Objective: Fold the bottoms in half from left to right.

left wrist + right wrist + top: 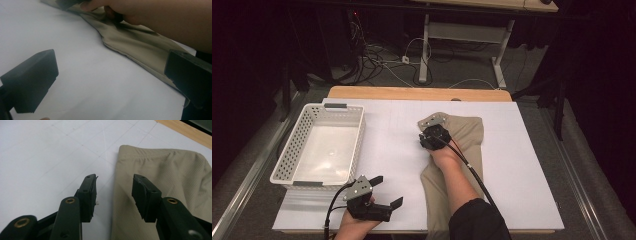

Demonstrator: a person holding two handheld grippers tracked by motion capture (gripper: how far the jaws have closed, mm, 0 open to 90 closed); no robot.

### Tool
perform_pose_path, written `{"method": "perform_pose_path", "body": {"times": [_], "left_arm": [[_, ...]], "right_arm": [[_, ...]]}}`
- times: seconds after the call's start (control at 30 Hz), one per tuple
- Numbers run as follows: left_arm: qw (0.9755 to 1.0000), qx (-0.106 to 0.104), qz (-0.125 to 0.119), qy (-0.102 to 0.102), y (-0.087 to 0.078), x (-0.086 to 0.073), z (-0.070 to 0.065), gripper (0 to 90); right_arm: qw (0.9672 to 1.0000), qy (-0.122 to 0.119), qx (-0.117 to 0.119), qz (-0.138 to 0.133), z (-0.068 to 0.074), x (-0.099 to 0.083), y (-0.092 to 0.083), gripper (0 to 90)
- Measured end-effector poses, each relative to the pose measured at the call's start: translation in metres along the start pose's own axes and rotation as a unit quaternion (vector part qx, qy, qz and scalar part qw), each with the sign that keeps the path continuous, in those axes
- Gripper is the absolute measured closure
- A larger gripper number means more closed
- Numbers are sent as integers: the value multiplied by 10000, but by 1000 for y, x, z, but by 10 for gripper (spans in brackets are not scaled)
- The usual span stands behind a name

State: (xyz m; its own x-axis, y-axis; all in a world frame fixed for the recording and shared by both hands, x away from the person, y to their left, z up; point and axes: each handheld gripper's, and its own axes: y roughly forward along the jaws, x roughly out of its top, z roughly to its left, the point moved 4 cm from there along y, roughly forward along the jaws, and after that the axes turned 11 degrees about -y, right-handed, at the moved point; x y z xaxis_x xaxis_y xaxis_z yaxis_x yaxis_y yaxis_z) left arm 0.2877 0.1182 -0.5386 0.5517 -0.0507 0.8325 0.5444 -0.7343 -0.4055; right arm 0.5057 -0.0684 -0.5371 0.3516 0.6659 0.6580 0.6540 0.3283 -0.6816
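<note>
1. The likeliest slip is a pinch that misses. The right gripper (113, 192) hangs over the left edge of the beige cloth (160, 172) with its jaws parted and nothing between them — one jaw is above bare white desk (522, 175), the other above fabric. If they close without pressing down first, they may catch only the top layer, or nothing at all.
2. A one-layer pinch would let the folded piece fall open when lifted (the cloth looks doubled, though how many layers there are cannot be told).
3. The person's right forearm lies along the cloth, so any lift of the far end pulls against that weight and could drag or wrinkle the cloth.
4. The left gripper (379, 192) sits near the front of the desk, jaws spread wide and empty, well apart from the cloth — it offers no second hold, so the near end may trail.
5. The white basket (302, 150) stands at the left, well apart from the cloth; a long carry on a weak pinch risks a drop.
6. The cloth itself is a long, narrow beige piece with a fine ribbed weave and a stitched hem, lying flat right of the desk's centre, running from the front edge toward the back.
</note>
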Motion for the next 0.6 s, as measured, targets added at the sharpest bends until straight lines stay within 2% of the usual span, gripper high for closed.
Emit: {"method": "perform_pose_path", "body": {"times": [0.03, 0.07, 0.1, 0.13, 0.17, 0.2, 0.27, 0.3, 0.33, 0.37, 0.47, 0.6], "left_arm": [[10000, 47, 36, 42, 1, 0, -1, 0], [9999, 80, 74, 82, 2, -1, -2, 0], [9998, 107, 136, 124, 3, -1, -3, 0], [9997, 121, 175, 141, 4, -2, -4, 0], [9996, 136, 185, 142, 4, -2, -4, 0], [9996, 146, 191, 136, 4, -2, -4, 0], [9995, 164, 243, 126, 5, -1, -3, 0], [9994, 168, 262, 122, 5, -1, -3, 0], [9994, 158, 267, 119, 5, -1, -3, 0], [9995, 148, 259, 118, 5, -1, -3, 0], [9995, 140, 258, 114, 5, -1, -3, 0], [9994, 81, 296, 175, 4, -3, -5, 0]], "right_arm": [[9999, 57, 82, 95, -1, -2, 5, 586], [9998, 126, 144, 10, -3, -3, 6, 609], [9993, 261, 273, -48, -4, -4, 8, 670], [9988, 333, 335, -113, -5, -4, 9, 762], [9993, 253, 270, -91, -4, -3, 9, 883], [9997, 197, 142, -29, -4, -3, 9, 900], [9995, 260, 182, -50, -7, -3, 8, 900], [9995, 259, 118, -96, -9, -3, 6, 900], [9991, 307, 72, -267, -13, -2, 1, 900], [9981, 423, 34, -455, -20, -1, -6, 900], [9942, 760, -95, -757, -46, -3, -26, 900], [9912, 931, -362, -866, -80, -17, -49, 900]]}}
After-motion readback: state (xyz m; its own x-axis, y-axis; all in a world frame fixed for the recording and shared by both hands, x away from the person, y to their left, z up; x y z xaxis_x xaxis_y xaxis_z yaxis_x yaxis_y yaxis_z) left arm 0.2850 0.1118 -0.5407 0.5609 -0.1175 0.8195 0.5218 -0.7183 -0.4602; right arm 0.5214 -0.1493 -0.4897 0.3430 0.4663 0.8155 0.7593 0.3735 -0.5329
